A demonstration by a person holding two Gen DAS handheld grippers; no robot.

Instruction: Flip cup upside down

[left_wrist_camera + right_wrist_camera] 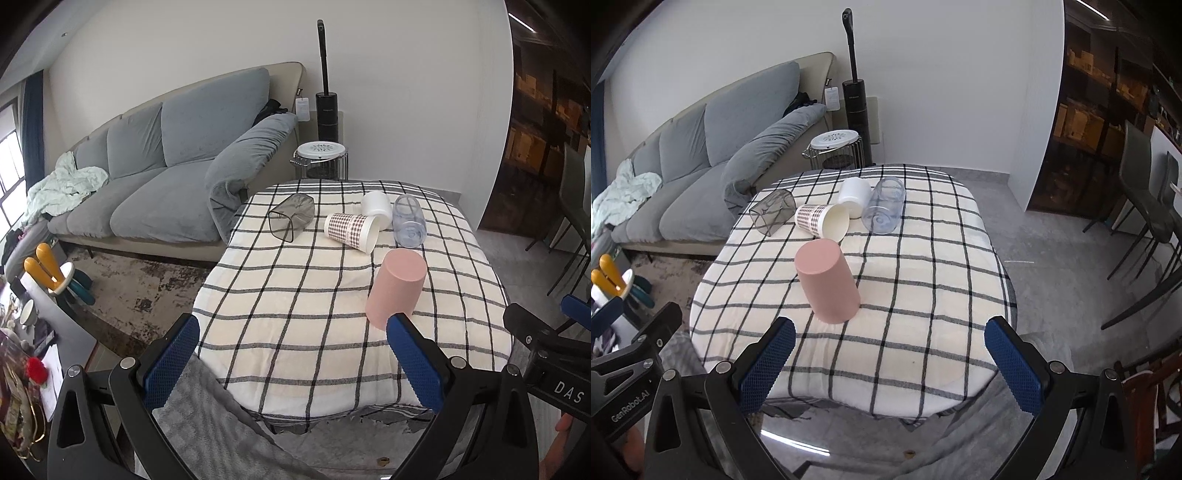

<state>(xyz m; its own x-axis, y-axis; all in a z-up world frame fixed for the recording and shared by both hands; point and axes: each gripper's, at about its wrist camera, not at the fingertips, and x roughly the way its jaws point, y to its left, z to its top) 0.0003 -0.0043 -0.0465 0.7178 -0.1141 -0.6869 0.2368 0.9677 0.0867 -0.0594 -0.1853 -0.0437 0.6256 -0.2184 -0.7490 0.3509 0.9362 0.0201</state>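
Note:
A pink cup (397, 286) stands upside down, base up, on the checked tablecloth (295, 295); it also shows in the right wrist view (827, 278). Behind it lie several cups on their sides: a checked paper cup (352, 230) (822, 221), a white cup (376, 206) (854, 195), a clear bluish cup (408, 221) (884, 208) and a smoky grey square cup (291, 218) (772, 211). My left gripper (291, 328) is open and empty at the table's near edge, left of the pink cup. My right gripper (890, 332) is open and empty, just in front of the pink cup.
A grey sofa (166, 166) stands left of the table. A wire side table (321, 158) and a black upright vacuum (327, 110) stand behind. Dining chairs (1145, 206) stand on the right. A cluttered low table (33, 332) is at the near left.

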